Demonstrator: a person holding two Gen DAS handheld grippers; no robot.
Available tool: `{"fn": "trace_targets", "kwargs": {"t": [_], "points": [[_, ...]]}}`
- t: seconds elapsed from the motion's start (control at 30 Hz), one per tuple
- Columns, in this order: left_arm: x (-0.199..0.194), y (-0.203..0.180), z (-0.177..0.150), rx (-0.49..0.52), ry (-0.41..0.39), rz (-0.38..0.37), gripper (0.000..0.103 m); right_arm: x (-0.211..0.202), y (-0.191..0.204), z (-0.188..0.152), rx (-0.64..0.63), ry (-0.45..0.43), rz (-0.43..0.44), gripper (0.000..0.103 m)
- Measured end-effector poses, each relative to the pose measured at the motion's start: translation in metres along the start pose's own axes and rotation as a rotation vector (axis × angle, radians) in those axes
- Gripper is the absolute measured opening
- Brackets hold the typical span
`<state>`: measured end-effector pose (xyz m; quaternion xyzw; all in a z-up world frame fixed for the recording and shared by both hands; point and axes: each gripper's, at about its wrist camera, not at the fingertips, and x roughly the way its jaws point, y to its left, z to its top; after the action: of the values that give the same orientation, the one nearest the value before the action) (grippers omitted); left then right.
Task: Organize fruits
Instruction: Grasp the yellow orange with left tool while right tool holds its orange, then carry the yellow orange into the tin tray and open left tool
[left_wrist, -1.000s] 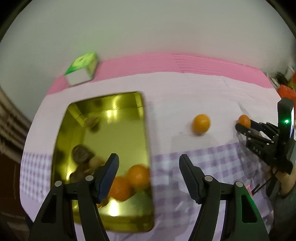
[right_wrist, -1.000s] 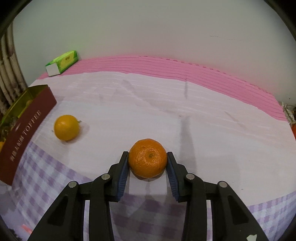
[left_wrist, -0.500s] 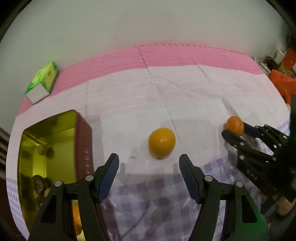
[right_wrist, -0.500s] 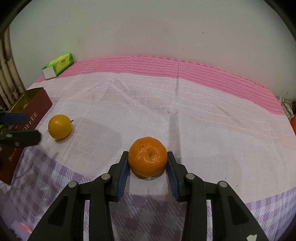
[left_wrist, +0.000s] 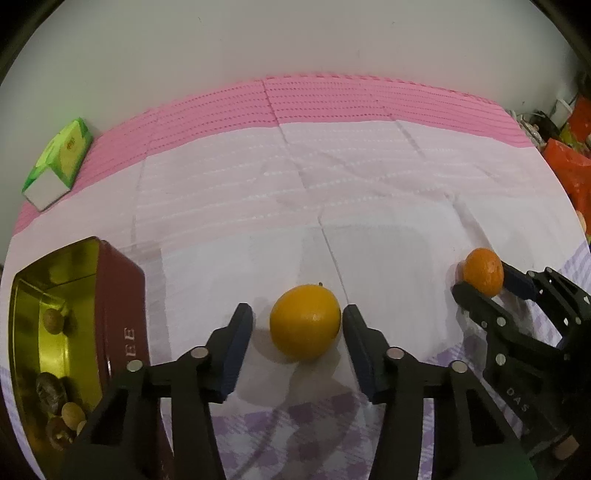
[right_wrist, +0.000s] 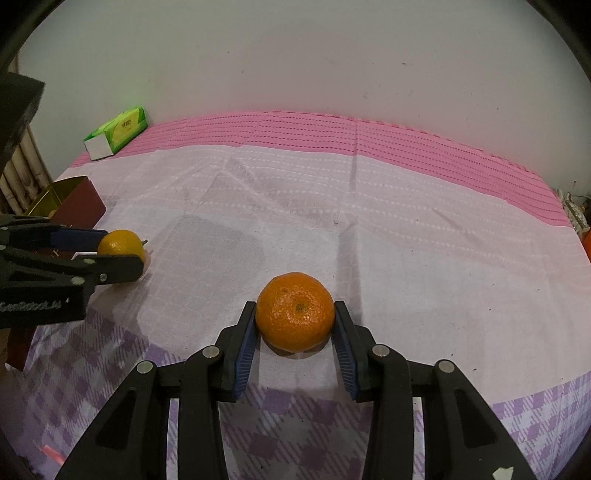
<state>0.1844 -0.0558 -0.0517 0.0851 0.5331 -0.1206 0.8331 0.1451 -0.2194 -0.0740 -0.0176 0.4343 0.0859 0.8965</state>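
Left claw (left_wrist: 297, 328) moved from tin (left_wrist: 55, 350) to yellow orange (left_wrist: 304, 323), closing (not gripping); right claw (right_wrist: 294, 325) pinches mandarin (right_wrist: 294, 312).

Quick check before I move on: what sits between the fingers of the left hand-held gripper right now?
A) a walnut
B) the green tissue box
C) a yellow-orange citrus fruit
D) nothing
C: the yellow-orange citrus fruit rests on the cloth between the closing jaws of the left hand-held gripper, with a gap showing on one side.

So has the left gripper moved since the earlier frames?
Yes. The left gripper swung right, away from the gold tin, and now straddles the yellow orange, jaws closing.
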Motion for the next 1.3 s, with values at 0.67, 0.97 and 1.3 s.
{"fn": "trace_targets", "kwargs": {"t": [0.67, 0.97, 1.3], "points": [[-0.026, 0.002, -0.024, -0.024, 0.012, -0.058, 0.038, 0.000, 0.001, 0.000, -0.005, 0.001, -0.008, 0.038], [-0.065, 0.008, -0.037, -0.050, -0.033, -0.069, 0.038, 0.002, 0.003, 0.000, -0.007, 0.001, -0.012, 0.037], [-0.094, 0.027, -0.050, -0.096, -0.064, -0.022, 0.038, 0.002, 0.003, 0.000, -0.008, 0.001, -0.015, 0.037]]}}
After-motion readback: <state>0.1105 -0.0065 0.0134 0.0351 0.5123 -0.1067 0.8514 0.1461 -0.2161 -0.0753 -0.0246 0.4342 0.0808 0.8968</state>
